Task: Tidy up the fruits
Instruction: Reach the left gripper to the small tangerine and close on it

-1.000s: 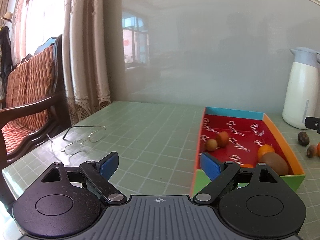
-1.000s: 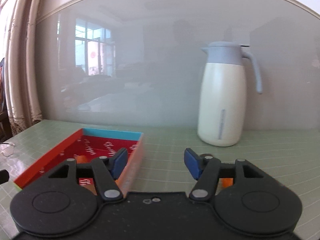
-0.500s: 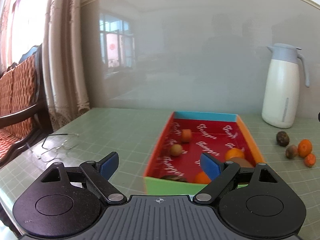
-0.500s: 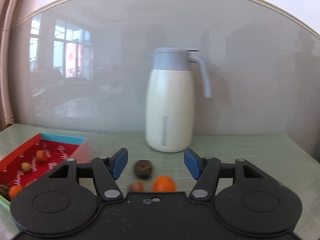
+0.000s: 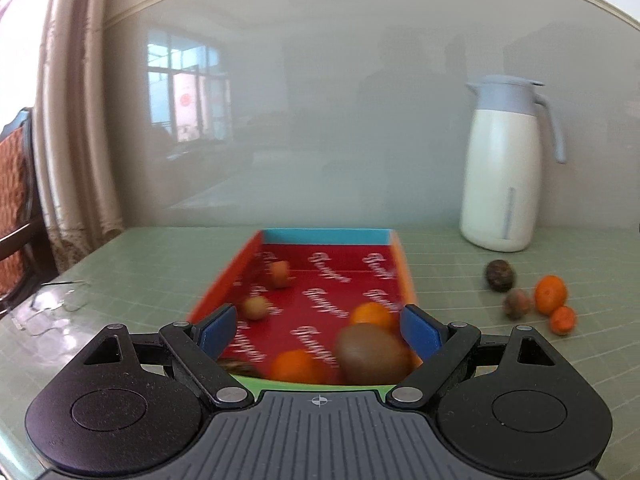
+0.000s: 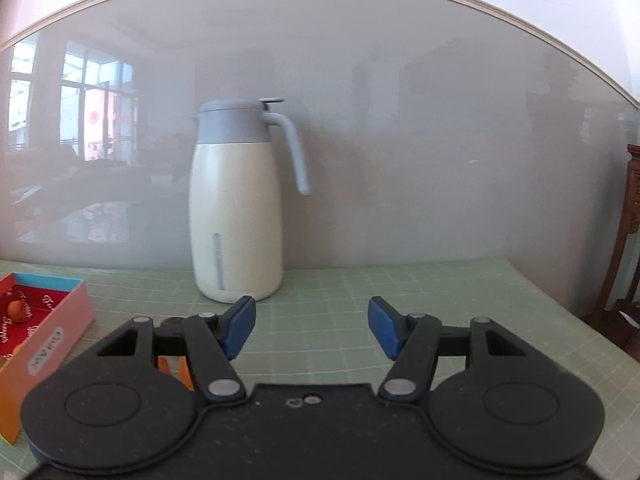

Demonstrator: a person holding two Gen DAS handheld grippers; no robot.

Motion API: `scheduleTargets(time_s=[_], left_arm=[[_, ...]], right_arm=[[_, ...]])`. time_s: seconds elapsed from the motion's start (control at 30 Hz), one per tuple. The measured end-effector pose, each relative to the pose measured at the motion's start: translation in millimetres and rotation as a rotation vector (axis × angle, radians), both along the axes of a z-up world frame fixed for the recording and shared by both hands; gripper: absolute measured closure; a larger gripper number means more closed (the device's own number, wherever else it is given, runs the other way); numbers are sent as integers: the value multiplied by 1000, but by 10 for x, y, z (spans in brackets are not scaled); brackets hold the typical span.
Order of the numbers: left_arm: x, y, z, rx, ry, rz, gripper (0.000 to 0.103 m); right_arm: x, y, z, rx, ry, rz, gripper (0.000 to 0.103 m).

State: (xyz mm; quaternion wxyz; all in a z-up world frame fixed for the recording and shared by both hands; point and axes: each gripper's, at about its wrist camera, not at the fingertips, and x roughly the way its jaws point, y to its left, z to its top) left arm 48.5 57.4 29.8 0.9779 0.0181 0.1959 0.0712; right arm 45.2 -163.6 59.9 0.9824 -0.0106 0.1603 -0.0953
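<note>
A colourful box (image 5: 328, 236) with a red lining lies on the green table. It holds a kiwi (image 5: 370, 354), two oranges (image 5: 370, 314) and several small brown fruits (image 5: 256, 307). My left gripper (image 5: 320, 330) is open and empty, over the box's near end. To the right of the box lie two dark fruits (image 5: 499, 275) and two oranges (image 5: 551, 294) on the table. My right gripper (image 6: 312, 326) is open and empty, facing the jug. The box's corner (image 6: 52, 332) shows at its left, and orange fruit (image 6: 182, 368) peeks out behind its left finger.
A white jug with a grey lid (image 5: 504, 168) (image 6: 236, 204) stands at the back by the glass wall. Eyeglasses (image 5: 56, 300) lie on the table at the left. A wooden chair (image 5: 16, 200) stands past the table's left edge.
Both wrist views have swung right. The box has slid from the right to the middle of the left view. In the right view the loose fruits have slipped behind the gripper's left finger.
</note>
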Motion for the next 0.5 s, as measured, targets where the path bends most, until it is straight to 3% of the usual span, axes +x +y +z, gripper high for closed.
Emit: scheduleTargets(time_s=[0.5], left_arm=[[191, -1016, -114, 8, 50, -205, 15]], right_arm=[[-179, -705, -58, -13, 18, -111, 42]])
